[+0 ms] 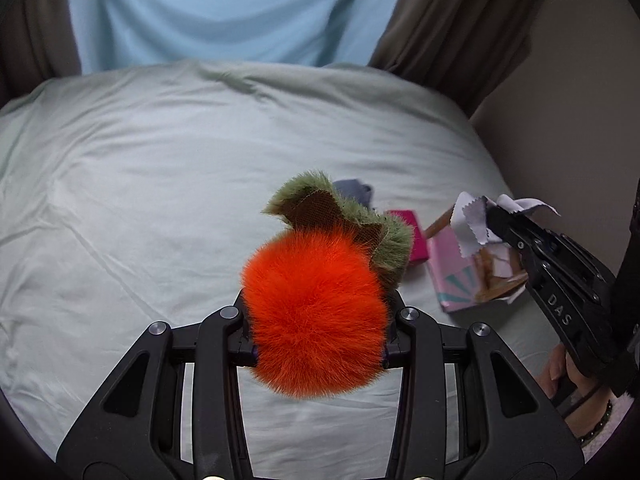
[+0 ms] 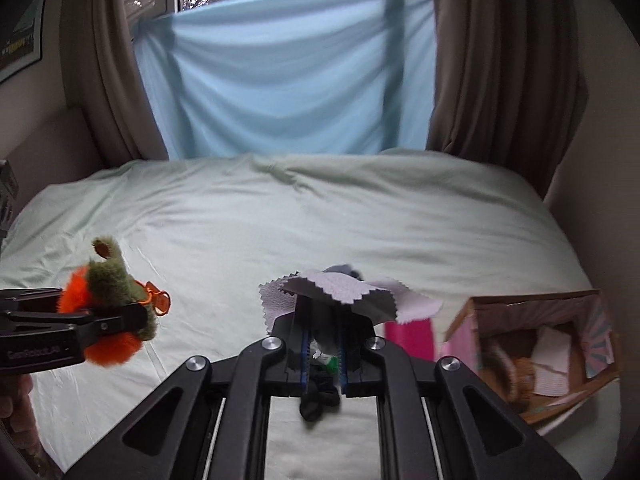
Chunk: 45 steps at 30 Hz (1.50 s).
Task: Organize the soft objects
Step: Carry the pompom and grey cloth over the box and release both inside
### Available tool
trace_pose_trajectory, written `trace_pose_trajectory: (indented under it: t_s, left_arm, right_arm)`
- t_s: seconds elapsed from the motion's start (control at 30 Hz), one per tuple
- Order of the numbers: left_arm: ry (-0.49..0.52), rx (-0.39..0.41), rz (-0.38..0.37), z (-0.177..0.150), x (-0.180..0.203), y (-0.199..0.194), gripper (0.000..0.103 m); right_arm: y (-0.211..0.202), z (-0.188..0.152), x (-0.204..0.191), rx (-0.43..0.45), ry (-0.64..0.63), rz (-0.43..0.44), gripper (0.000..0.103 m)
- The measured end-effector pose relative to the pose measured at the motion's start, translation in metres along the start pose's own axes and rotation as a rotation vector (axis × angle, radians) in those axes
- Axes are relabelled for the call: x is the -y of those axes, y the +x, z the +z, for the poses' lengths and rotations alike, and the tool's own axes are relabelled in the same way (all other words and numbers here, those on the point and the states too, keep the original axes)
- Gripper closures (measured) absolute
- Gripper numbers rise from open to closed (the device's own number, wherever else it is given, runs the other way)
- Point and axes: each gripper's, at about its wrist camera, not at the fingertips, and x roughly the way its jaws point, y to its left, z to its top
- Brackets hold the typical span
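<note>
left gripper (image 1: 316, 320) clamps fuzzy toy (image 1: 316, 312) | right gripper (image 2: 322, 340) pinches cloths (image 2: 340, 290) | box (image 2: 536, 352) beside

1 furry orange toy (image 1: 316, 320), perhaps 2 grey cloths (image 2: 340, 292), 1 pink box (image 2: 532, 352), 1 magenta item (image 1: 408, 236).

box (image 2: 536, 356) on bed (image 2: 280, 220), right side

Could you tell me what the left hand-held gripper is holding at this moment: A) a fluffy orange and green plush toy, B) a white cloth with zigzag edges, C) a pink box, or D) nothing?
A: the left hand-held gripper is shut on the orange and green plush toy; the white cloth sits in the right hand-held gripper.
</note>
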Motion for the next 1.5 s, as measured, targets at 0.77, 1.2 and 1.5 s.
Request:
trace_pose_trajectory:
  t_s: [0.77,1.2,1.5]
  left_arm:
    - [0.007,-0.043,-0.07,0.022,0.315,0.063,0.068]
    - [0.03,-0.231,-0.015,0.023,0.373,0.194,0.068]
    - [0.083,-0.347,0.111,0.012,0.368,0.249,0.059]
  right_arm:
    - [-0.098,0.011,0.281,-0.072,0.056,-0.009,0.093]
    - [-0.009,-0.018,0.363,-0.266,0.114,0.057,0.093]
    - [0.045,-0.046,0.384,-0.366,0.18,0.113,0.093]
